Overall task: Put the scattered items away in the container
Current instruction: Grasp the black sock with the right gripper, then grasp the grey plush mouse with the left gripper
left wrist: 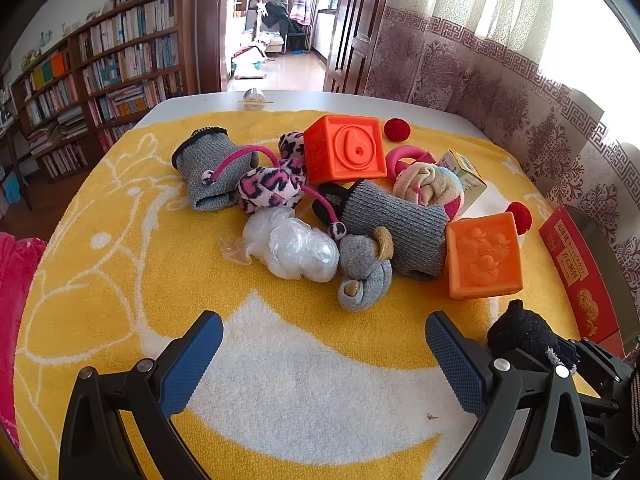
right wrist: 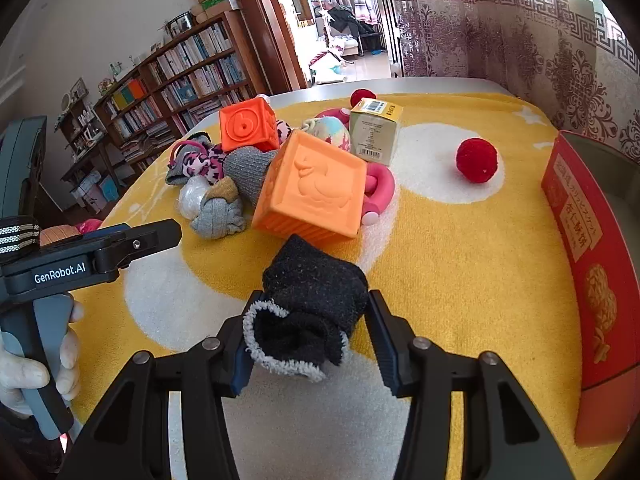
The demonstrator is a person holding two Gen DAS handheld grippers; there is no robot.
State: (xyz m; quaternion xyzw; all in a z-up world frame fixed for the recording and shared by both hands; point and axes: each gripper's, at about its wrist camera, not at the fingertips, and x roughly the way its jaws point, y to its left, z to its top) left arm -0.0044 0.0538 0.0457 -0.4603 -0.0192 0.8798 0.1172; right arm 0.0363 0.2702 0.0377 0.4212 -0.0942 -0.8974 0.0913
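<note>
My right gripper (right wrist: 310, 330) is shut on a rolled black sock (right wrist: 312, 312), held just above the yellow towel (right wrist: 460, 260); the sock also shows in the left wrist view (left wrist: 524, 330). My left gripper (left wrist: 324, 344) is open and empty, low over the towel in front of the pile. The pile holds two orange blocks (left wrist: 344, 154) (left wrist: 484, 256), grey socks (left wrist: 396, 224), a grey rolled sock (left wrist: 362, 276), a leopard-print pink item (left wrist: 268, 190), a plastic bag (left wrist: 296, 250) and a pastel sock ball (left wrist: 430, 184). The red box container (right wrist: 588, 264) stands at the right.
Two red pompom balls (right wrist: 478, 160) (left wrist: 397, 129) lie on the towel. A small carton (right wrist: 374, 130) and a pink ring (right wrist: 378, 190) sit behind the blocks. A bookshelf (left wrist: 100, 80) is at the left, curtains (left wrist: 500, 60) at the right.
</note>
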